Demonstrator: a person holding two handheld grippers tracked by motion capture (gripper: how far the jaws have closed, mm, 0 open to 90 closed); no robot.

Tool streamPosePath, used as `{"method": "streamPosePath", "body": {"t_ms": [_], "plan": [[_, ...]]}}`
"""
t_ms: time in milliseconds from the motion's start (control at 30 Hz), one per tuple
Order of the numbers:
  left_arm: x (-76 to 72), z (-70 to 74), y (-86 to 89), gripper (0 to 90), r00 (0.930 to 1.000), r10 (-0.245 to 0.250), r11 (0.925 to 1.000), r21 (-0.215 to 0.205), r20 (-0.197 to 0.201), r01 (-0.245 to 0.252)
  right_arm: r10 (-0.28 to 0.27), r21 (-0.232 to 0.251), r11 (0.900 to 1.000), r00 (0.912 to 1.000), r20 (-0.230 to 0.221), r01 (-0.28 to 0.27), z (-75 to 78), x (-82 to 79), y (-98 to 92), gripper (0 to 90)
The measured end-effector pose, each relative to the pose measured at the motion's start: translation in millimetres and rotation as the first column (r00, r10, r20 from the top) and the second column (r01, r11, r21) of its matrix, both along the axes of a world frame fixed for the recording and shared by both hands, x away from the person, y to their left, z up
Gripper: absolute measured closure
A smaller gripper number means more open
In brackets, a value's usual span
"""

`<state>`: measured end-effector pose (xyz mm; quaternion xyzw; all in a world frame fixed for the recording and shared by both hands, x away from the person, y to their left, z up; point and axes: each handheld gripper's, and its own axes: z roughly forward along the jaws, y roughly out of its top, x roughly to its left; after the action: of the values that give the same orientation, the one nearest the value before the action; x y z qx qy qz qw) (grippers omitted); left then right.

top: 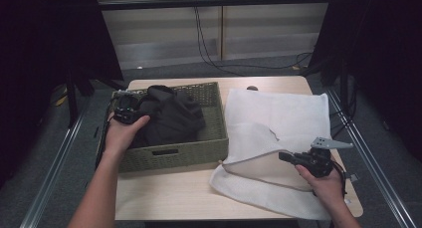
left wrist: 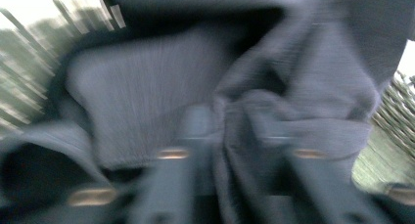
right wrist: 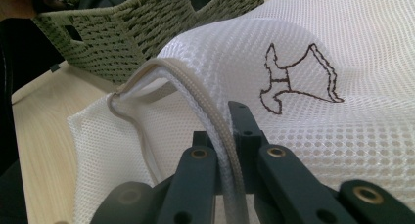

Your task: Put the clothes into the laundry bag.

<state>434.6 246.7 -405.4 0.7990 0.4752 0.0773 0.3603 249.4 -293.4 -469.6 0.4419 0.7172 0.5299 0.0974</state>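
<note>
Dark garment lies bunched in the woven basket, cloth between the half-parted left gripper jaws, grip unclear; a deep bite is advised while the mesh bag rim stays raised, clamped by right gripper.

Woven basket: olive-green wicker, far left. Garment inside it: dark charcoal, near black, fine ribbed knit in the left gripper view. Mesh laundry bag, right: white, small regular holes; zipper edge pale beige-grey; dark brown stitched outline motif. Table: light wood grain. Gripper jaws: black, brass-coloured rivets.
</note>
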Motion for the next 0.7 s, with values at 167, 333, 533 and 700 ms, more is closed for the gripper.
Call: {"method": "streamPosePath", "body": {"t_ms": [167,333,533,700], "plan": [[8.0,-6.5,-3.5,24.0,0.9996,0.025,0.9970,0.074,-0.016,-0.024,0.005,-0.008,1.000,1.0000,-0.004,-0.005,-2.2,0.7,1.7,88.5],[21.2,-26.7,-10.1,0.0,0.9884,0.080,0.9771,0.206,-0.129,-0.053,0.008,-0.019,1.000,1.0000,0.002,-0.008,-1.9,0.2,3.4,88.4],[34.2,-46.9,-8.2,0.2,0.9459,0.111,0.9913,0.101,-0.305,-0.084,0.014,-0.019,1.000,0.9999,0.004,-0.014,-2.4,2.5,3.8,88.3],[44.2,-48.6,-6.2,6.5,0.9116,0.134,0.9906,0.079,-0.389,-0.112,0.021,-0.021,1.000,0.9998,-0.003,-0.021,-3.6,2.8,4.7,88.4]]}}
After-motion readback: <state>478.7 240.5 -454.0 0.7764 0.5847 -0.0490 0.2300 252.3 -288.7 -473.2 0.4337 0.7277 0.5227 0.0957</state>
